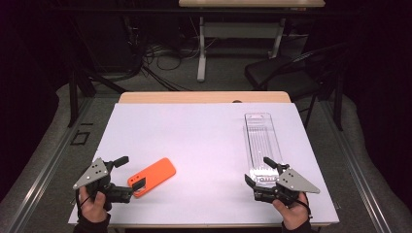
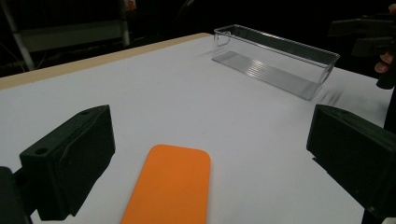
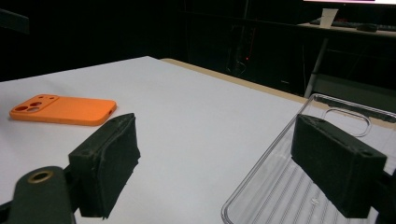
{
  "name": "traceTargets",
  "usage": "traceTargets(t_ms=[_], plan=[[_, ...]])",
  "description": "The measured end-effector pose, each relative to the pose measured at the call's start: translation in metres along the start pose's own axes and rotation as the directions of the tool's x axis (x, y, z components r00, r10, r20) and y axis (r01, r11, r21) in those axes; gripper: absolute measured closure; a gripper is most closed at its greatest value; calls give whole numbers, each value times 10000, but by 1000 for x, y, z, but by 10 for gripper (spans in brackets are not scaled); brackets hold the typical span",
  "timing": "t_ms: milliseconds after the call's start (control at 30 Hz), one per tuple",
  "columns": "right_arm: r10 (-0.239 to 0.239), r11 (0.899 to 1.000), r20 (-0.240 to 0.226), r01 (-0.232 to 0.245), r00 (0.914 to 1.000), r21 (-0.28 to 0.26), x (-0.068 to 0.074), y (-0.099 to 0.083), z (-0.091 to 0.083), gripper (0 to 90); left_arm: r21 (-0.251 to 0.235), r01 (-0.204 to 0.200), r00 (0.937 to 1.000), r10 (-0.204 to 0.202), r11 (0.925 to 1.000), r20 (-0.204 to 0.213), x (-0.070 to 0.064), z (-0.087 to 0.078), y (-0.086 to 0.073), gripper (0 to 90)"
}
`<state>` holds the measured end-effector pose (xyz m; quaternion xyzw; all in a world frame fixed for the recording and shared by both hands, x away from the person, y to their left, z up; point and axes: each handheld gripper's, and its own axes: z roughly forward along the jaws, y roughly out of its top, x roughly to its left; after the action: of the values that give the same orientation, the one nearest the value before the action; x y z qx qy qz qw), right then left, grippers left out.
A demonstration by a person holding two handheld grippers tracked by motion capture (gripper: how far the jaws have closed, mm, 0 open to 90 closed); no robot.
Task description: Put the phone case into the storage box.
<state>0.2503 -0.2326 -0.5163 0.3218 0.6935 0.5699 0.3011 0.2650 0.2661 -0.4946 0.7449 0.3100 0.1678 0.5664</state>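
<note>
An orange phone case (image 1: 154,174) lies flat on the white table top, front left. My left gripper (image 1: 127,176) is open at its near end, one jaw on each side of that end, not touching it. In the left gripper view the case (image 2: 169,186) lies between and just past the wide-apart jaws of this gripper (image 2: 210,161). A long clear plastic tray (image 1: 261,138) lies empty at the right. My right gripper (image 1: 260,171) is open at the tray's near end. In the right gripper view one jaw of that gripper (image 3: 219,163) hangs over the tray (image 3: 285,186); the case (image 3: 63,110) lies far left.
A white sheet (image 1: 204,136) covers the table, with a wooden strip (image 1: 204,97) along the far edge. Behind the table stand a black chair (image 1: 282,70) and another desk's legs (image 1: 201,48), with cables on the floor. The person's hands hold both grippers near the front edge.
</note>
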Motion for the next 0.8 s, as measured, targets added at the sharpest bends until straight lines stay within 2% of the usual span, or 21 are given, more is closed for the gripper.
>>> traceTargets(t_ms=[67,367,467,567,633,700,733,767,800], plan=[[123,9999,-32,-123,9999,-29,0,-1,0,140,-6,53,9999,-53,10000,-91,0,0,0,11],[-5,10000,-167,5,9999,-4,2,-1,-1,140,212,407,9988,-401,9989,-266,4,-2,2,11],[-83,9999,-115,84,9999,89,2,0,-2,140,498,648,9970,-625,9967,-458,7,-3,3,11],[-80,9999,-102,81,9999,91,1,0,-1,140,1003,832,9954,-779,9915,-555,9,-4,4,15],[-39,9999,-128,40,9999,92,1,0,-1,140,1120,871,9950,-809,9899,-594,10,-4,4,16],[-118,9998,-191,120,9997,151,2,0,-1,140,1537,1129,9920,-1026,9816,-737,12,-5,4,16],[-169,9996,-208,174,9996,207,2,0,0,140,1640,1249,9904,-1131,9785,-797,13,-5,4,16],[-169,9996,-208,174,9996,207,2,0,0,140,1640,1249,9904,-1131,9785,-797,13,-5,4,16],[-176,9995,-259,183,9995,262,3,0,1,140,1790,1377,9885,-1238,9742,-870,14,-5,4,16]])
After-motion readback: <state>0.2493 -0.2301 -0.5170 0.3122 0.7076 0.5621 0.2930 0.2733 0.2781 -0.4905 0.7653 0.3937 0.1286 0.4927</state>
